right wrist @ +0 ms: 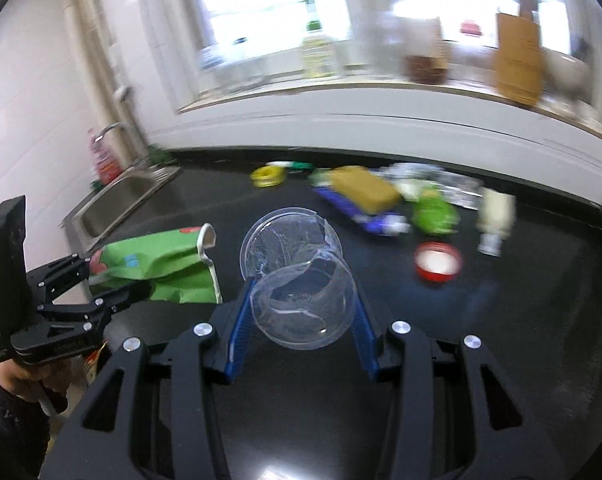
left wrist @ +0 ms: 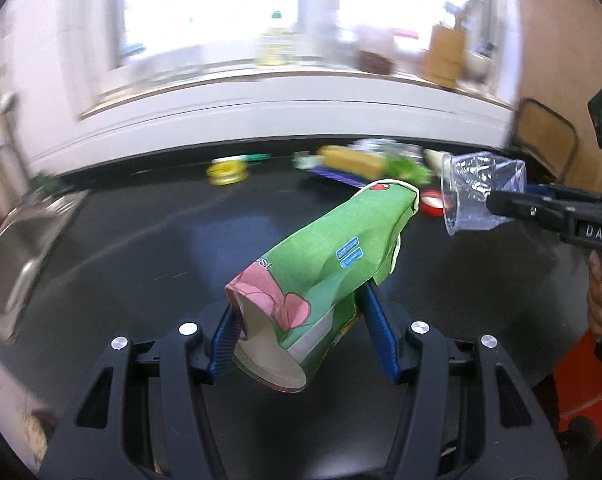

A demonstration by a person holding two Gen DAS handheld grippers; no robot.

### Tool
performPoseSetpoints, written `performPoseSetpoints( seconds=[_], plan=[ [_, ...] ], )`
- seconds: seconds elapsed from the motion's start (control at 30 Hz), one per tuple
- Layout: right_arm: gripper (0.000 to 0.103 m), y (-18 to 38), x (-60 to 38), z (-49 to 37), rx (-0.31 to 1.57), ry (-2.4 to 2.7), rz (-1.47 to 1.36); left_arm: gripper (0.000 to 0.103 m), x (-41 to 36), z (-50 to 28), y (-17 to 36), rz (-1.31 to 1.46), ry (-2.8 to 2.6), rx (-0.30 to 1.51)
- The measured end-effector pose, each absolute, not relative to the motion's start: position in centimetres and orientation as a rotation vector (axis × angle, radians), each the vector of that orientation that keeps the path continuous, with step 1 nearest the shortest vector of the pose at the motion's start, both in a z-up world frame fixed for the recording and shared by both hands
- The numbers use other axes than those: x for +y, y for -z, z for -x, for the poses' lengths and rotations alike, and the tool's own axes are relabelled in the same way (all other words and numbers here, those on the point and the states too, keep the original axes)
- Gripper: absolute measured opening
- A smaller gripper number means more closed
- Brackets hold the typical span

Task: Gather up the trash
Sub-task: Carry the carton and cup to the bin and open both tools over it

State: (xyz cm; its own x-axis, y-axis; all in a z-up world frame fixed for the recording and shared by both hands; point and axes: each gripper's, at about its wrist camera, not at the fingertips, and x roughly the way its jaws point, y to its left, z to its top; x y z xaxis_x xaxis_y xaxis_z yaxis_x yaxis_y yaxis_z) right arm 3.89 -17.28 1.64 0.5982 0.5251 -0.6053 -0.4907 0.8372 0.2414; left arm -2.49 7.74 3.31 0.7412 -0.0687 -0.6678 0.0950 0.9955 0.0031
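Note:
My left gripper [left wrist: 301, 332] is shut on a crushed green paper cup [left wrist: 325, 264] with pink print, held above the black counter [left wrist: 141, 240]. The cup also shows in the right wrist view [right wrist: 161, 264]. My right gripper [right wrist: 301, 316] is shut on a cracked clear plastic cup [right wrist: 297, 280], also held above the counter. In the left wrist view the clear cup [left wrist: 477, 196] and the right gripper [left wrist: 501, 204] are at the right, level with the green cup's top. The left gripper [right wrist: 101, 284] is at the left of the right wrist view.
More items lie at the counter's back: a yellow tape roll [right wrist: 267, 176], a sponge [right wrist: 365, 192] on a blue pack, a green wrapper [right wrist: 435, 212], a red lid [right wrist: 437, 262], a pale bottle [right wrist: 495, 220]. A steel sink [right wrist: 121, 200] is at the left. The windowsill holds bottles and jars.

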Motion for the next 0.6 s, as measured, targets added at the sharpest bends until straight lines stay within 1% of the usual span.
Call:
performPoseSetpoints(
  seconds=[0.2,0.33,0.47,0.6],
  plan=[
    [0.045,-1.7,-4.3,-1.8,0.718,-0.816,0.007,0.056,17.8,8.9,-3.6,-0.013,-0.161,0.717],
    [0.045,-1.1,6.2,1.7,0.73,-1.003,0.059,0.056,25.6,15.0,-2.8,0.048,-0.362,0.73],
    [0.045,0.4,15.8,6.4,0.753,-1.183,0.128,0.056,31.5,21.2,-1.1,0.104,-0.53,0.769],
    [0.045,3.4,23.2,10.3,0.816,-1.311,0.197,0.056,36.5,26.6,2.7,0.173,-0.638,0.84]
  ],
)
